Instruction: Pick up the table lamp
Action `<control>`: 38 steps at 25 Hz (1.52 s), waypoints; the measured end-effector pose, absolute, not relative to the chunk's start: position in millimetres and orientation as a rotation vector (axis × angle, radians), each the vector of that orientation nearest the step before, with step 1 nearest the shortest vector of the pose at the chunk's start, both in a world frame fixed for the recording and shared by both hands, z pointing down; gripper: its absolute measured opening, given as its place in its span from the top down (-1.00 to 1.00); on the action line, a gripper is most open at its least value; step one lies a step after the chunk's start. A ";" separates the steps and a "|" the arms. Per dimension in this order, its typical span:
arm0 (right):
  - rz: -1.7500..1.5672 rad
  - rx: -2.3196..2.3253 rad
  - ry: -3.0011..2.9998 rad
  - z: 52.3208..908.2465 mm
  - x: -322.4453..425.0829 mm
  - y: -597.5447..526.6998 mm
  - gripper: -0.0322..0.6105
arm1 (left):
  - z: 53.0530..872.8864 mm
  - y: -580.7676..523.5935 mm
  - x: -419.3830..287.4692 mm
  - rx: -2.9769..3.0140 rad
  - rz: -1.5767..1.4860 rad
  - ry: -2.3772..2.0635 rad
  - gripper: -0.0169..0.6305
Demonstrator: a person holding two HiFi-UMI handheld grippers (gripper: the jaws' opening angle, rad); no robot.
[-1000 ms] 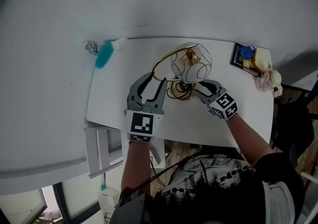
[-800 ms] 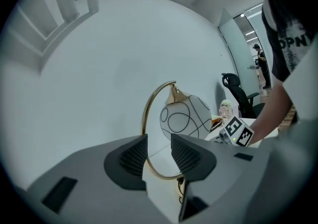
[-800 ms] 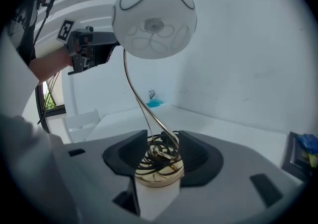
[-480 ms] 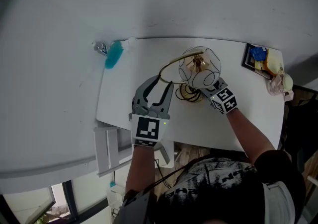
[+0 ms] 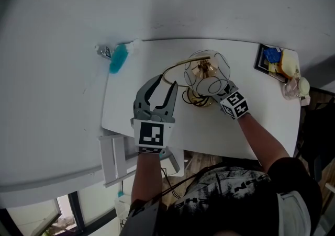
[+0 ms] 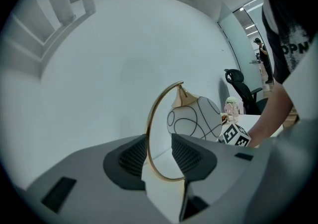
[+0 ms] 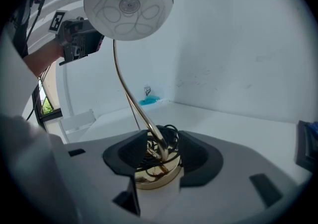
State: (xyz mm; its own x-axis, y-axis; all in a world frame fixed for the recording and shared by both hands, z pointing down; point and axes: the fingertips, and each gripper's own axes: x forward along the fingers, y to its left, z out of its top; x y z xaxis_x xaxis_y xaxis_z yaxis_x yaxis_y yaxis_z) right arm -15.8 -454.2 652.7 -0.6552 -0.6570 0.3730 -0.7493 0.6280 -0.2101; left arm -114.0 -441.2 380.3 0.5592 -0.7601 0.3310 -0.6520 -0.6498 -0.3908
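Head view: the lamp (image 5: 207, 72) stands near the middle of a white table (image 5: 251, 125), its globe shade above a gold base. The left gripper (image 5: 162, 86) lies just left of the lamp, its jaws reaching toward the curved gold stem (image 5: 175, 67). The right gripper (image 5: 220, 92) comes in from the lamp's right, low at the base. A teal thing (image 5: 118, 58) lies well left of the lamp at the table's far corner, and a tray (image 5: 258, 58) sits well to the lamp's right.

Left gripper view: the left gripper (image 6: 159, 156) is released, with its jaws apart. The stem (image 6: 148, 133) arcs up between them without being pinched. The shade (image 6: 196, 118) hangs from the stem's top, beyond the jaws to the right. The right gripper's cube (image 6: 233, 136) shows just below the shade.

Right gripper view: the right gripper (image 7: 161, 156) grasps the lamp, with one jaw on each side of the round base (image 7: 151, 174). A black cord (image 7: 169, 133) is coiled on the base. The stem rises from there to the shade (image 7: 128, 3) overhead. The left gripper (image 7: 79, 39) is left of the shade. I cannot tell whether the base is off the table.
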 end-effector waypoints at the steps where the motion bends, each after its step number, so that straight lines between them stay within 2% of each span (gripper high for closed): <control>1: 0.515 1.143 -2.592 653.8 -15.3 -454.4 0.32 | 380.4 -442.5 -114.8 -2.570 -0.709 1.187 0.48; 15: 0.582 1.183 -2.607 662.5 -14.4 -466.8 0.33 | 360.7 -484.9 -87.7 -2.514 -0.679 1.150 0.48; 19: 0.600 1.181 -2.621 663.8 -18.8 -468.1 0.45 | 342.2 -490.5 -66.4 -2.587 -0.512 1.111 0.49; 23: 0.577 1.185 -2.633 663.8 -24.6 -470.5 0.63 | 337.9 -488.6 -59.0 -2.679 -0.423 1.097 0.67; 26: 0.623 1.221 -2.649 663.4 -26.3 -470.7 0.73 | 338.5 -487.6 -60.0 -2.678 -0.421 1.096 0.69; 38: 0.704 1.331 -2.630 663.0 -19.9 -471.4 0.75 | 338.2 -484.8 -58.7 -2.701 -0.420 1.086 0.69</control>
